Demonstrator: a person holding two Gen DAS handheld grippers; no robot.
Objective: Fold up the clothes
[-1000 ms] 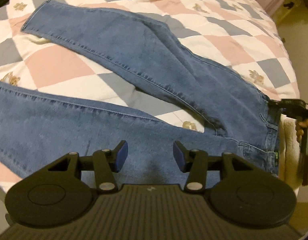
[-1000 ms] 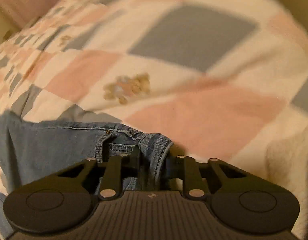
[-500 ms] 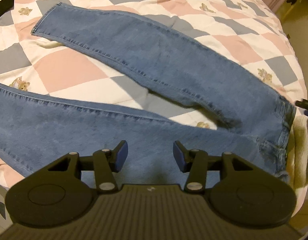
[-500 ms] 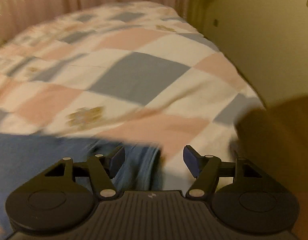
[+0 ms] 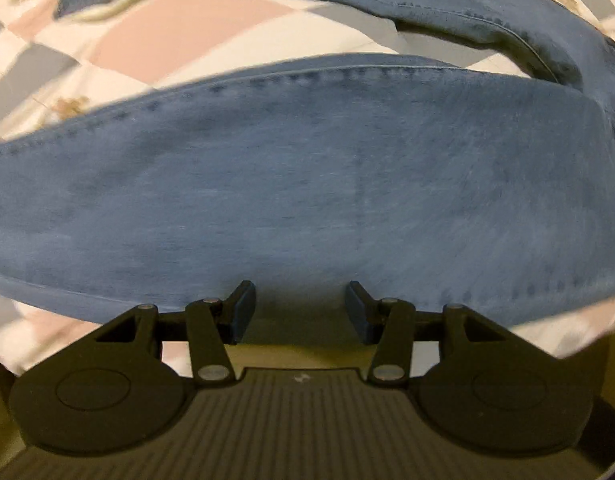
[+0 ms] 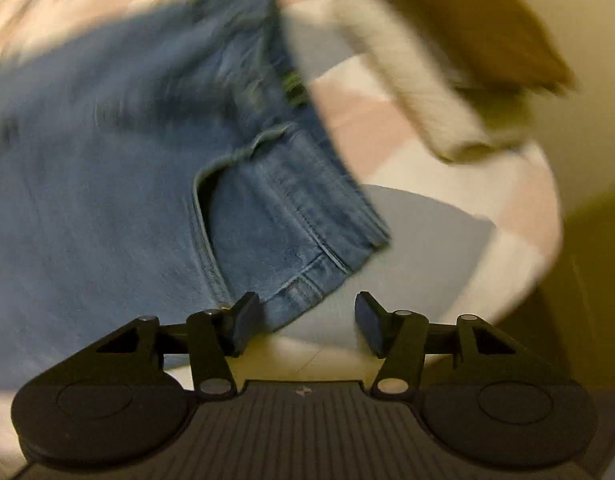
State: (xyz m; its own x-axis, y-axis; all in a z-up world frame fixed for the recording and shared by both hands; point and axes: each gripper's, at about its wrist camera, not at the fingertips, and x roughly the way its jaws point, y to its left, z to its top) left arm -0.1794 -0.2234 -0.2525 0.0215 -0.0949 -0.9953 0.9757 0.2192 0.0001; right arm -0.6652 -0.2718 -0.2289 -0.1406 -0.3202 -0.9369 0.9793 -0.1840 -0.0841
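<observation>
Blue jeans [image 5: 307,184] lie spread on a checked quilt [image 5: 179,40]. In the left wrist view the near leg fills the middle and the far leg [image 5: 447,0] arcs across the top. My left gripper [image 5: 299,312] is open, low at the near hem-side edge of that leg, with nothing between its fingers. In the right wrist view, which is blurred, the waistband corner [image 6: 319,272] and a front pocket [image 6: 211,208] of the jeans [image 6: 107,184] show. My right gripper [image 6: 307,322] is open, its left finger beside the waistband corner.
The bed's edge [image 6: 519,280] curves close on the right in the right wrist view, with a yellowish wall or floor [image 6: 587,80] beyond. A cream fuzzy blanket [image 6: 419,92] and a brown shape [image 6: 487,28] lie past the waistband.
My right gripper let go of the waistband and opened, then swung back down over the waist corner. My left gripper dropped much closer to the near leg, staying open.
</observation>
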